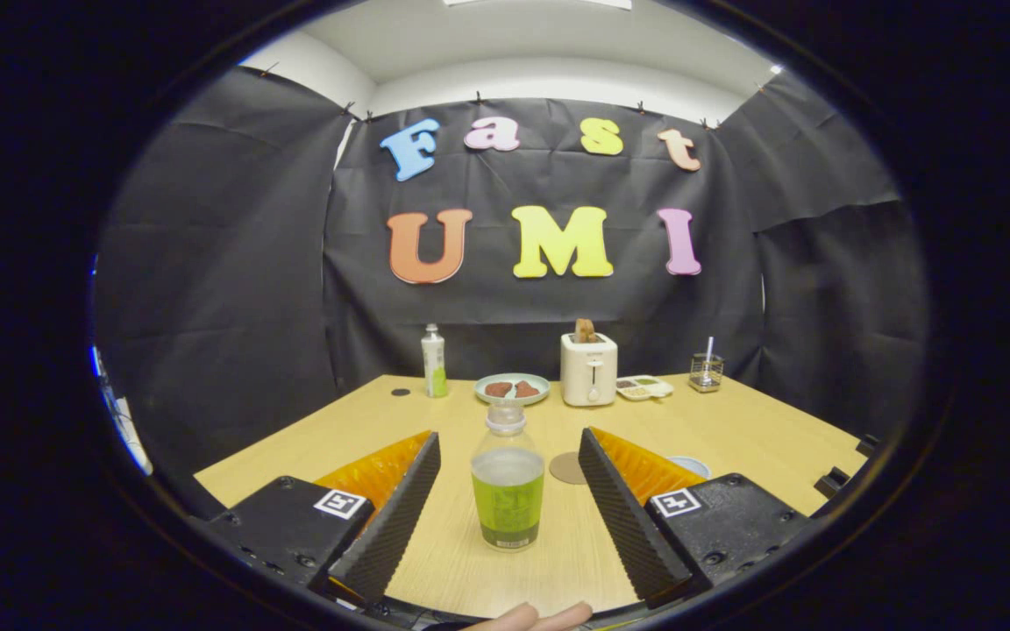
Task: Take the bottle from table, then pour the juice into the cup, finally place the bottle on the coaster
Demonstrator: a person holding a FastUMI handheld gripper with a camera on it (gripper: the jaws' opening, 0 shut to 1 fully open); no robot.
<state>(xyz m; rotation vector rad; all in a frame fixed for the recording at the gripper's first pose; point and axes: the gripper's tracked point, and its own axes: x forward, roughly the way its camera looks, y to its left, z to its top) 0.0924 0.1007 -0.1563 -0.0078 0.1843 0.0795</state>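
The gripper [509, 491] is spread wide, its two fingers on either side of the bottle [508, 478] with clear gaps left and right, touching nothing. The bottle stands upright on the wooden table [759, 421], near its front edge, uncapped and about half full of green juice. Just behind the bottle and a little to the right lies the round coaster [567, 468], flat on the wood, and further right the rim of a cup [691, 465] peeks out behind the right finger. The middle of the table beyond the coaster is bare. Along the back edge stand a second bottle [434, 360], a plate [512, 388] with brown food, a toaster [588, 369], a small divided tray [643, 387] and a glass holder [706, 372]. A small dark disc [400, 392] lies near the back left corner. Fingertips of a hand [529, 619] show at the front edge.
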